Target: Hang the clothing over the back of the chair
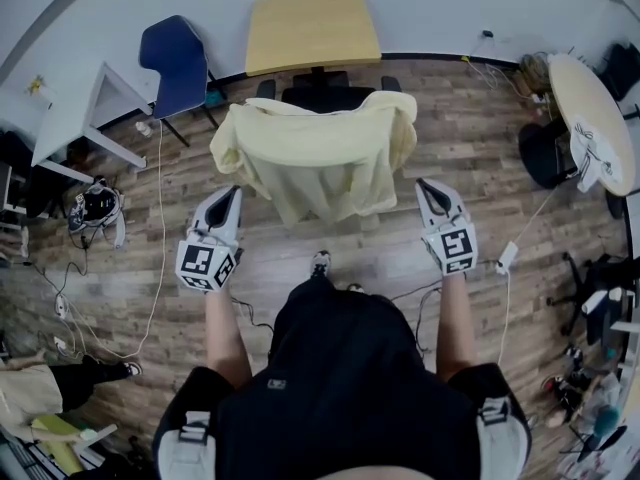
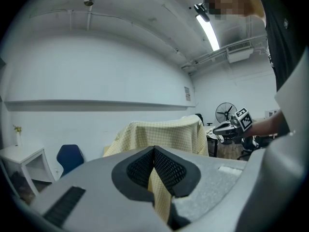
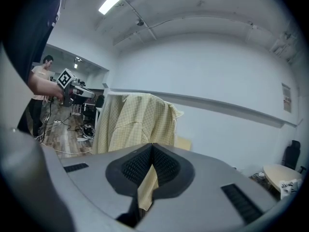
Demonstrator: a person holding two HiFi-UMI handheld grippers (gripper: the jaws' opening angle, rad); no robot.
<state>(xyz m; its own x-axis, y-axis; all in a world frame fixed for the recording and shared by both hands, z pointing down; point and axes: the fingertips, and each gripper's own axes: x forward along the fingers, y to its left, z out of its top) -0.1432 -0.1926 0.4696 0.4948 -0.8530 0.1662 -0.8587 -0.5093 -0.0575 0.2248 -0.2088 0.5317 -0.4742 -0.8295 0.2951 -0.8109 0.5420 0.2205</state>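
Yellow checked shirt lies draped over the back of the black chair, hem hanging on the chair's near side. At the chair's left, the left gripper: jaws fully closed, a strip of the shirt's cloth pinched between the pads. At the chair's right, the right gripper: jaws closed likewise on a fold of the same cloth. Wooden table just behind the chair.

Two grippers: left gripper, right gripper. One yellow checked shirt. Two chairs: black office chair, blue chair. Three benches: wooden bench far, round bench right, white bench left.
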